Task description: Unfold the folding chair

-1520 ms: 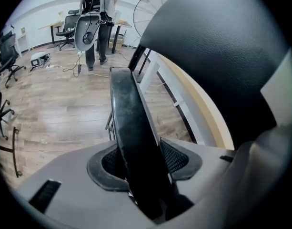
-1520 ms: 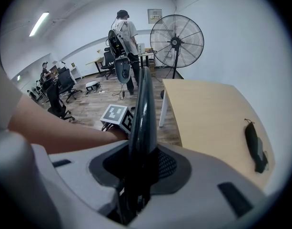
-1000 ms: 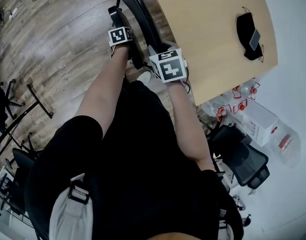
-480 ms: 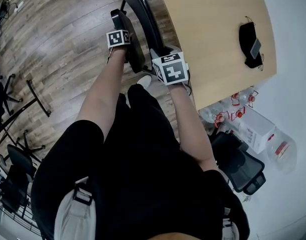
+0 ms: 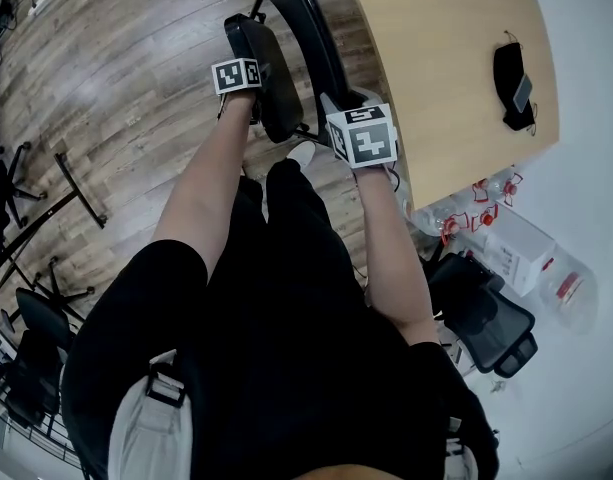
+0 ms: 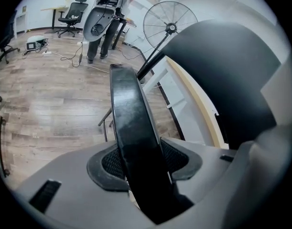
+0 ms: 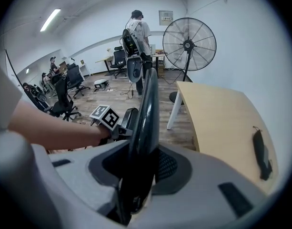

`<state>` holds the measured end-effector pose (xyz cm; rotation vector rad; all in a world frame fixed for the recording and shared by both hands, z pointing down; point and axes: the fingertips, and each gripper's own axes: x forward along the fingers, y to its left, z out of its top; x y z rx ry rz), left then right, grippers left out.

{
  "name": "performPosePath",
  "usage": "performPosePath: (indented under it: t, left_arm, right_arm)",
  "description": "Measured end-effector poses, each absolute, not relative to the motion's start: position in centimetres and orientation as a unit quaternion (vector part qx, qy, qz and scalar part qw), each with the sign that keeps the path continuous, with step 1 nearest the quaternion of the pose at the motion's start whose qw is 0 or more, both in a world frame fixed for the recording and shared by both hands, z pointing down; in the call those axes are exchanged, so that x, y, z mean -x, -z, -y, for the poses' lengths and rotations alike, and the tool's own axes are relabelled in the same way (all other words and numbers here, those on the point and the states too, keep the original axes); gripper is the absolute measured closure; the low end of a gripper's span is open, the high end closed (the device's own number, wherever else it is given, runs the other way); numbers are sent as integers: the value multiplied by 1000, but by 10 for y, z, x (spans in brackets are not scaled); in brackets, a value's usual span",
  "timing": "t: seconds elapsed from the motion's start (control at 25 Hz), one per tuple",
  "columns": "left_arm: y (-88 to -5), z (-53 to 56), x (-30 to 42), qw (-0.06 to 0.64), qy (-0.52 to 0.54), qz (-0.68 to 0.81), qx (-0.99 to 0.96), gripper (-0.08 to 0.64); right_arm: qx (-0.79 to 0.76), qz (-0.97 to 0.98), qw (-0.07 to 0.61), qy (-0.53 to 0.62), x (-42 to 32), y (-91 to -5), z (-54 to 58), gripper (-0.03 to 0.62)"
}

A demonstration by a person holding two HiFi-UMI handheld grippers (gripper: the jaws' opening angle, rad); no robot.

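The folding chair is black, and I hold it upright on the wooden floor beside a table. My left gripper [image 5: 244, 66] is shut on the edge of its seat panel [image 5: 268, 73]. In the left gripper view that dark edge [image 6: 131, 128] runs up between the pads of the left gripper [image 6: 145, 163]. My right gripper [image 5: 338, 106] is shut on the curved backrest [image 5: 311, 23]. In the right gripper view the thin backrest rim [image 7: 148, 104] is clamped in the right gripper [image 7: 141, 168]. Seat and backrest stand close together, a narrow gap apart.
A light wooden table [image 5: 436, 58] stands right of the chair, with a black pouch [image 5: 513, 78] on it. Bottles and a box [image 5: 511, 243] lie below it beside an office chair [image 5: 486, 313]. A floor fan [image 7: 188, 44] and a standing person [image 7: 138, 32] are farther off.
Both grippers and the chair have shifted a little to the right in the head view. The person's legs have stepped along with them. Both grips are unchanged.
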<state>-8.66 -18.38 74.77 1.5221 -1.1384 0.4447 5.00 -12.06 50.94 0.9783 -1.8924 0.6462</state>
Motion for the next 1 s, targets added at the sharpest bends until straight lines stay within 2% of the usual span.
performPosePath:
  t: [1.0]
  left_arm:
    - [-820, 126, 208, 615, -142, 441, -639, 336]
  right_arm:
    - [-401, 744, 440, -303, -43, -549, 119, 471]
